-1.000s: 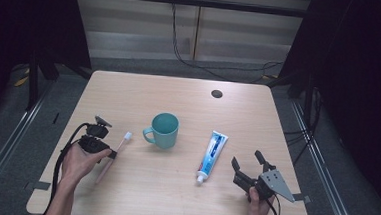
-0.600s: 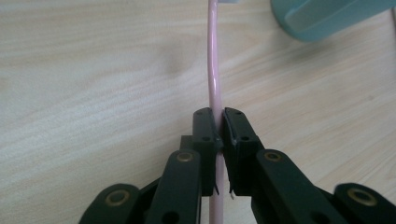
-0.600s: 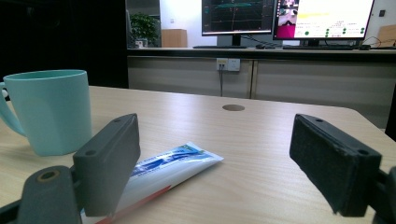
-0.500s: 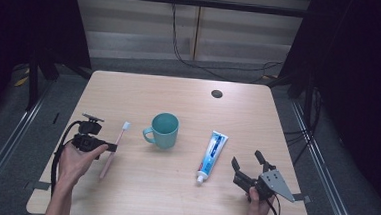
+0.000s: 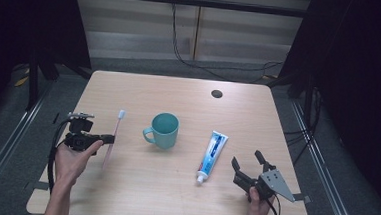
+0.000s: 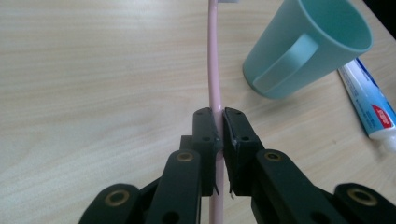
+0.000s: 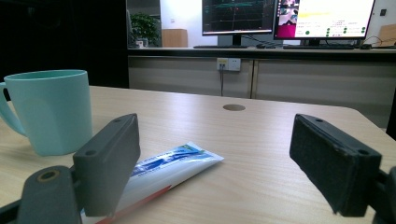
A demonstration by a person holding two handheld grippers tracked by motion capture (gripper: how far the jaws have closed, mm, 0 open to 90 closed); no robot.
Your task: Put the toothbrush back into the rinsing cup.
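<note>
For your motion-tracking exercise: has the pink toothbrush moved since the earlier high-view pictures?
Yes. Clamped in the left gripper, the toothbrush has swung more upright; its brush end now points further up the table, level with the mug rim.

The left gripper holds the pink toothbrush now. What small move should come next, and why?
Probably carry the pink plastic toothbrush sideways toward the teal plastic mug. The left gripper is shut on the handle, the brush is tilted with its white head up, and the mug stands upright and looks empty beside it. The right gripper rests open near the white and blue toothpaste tube.
</note>
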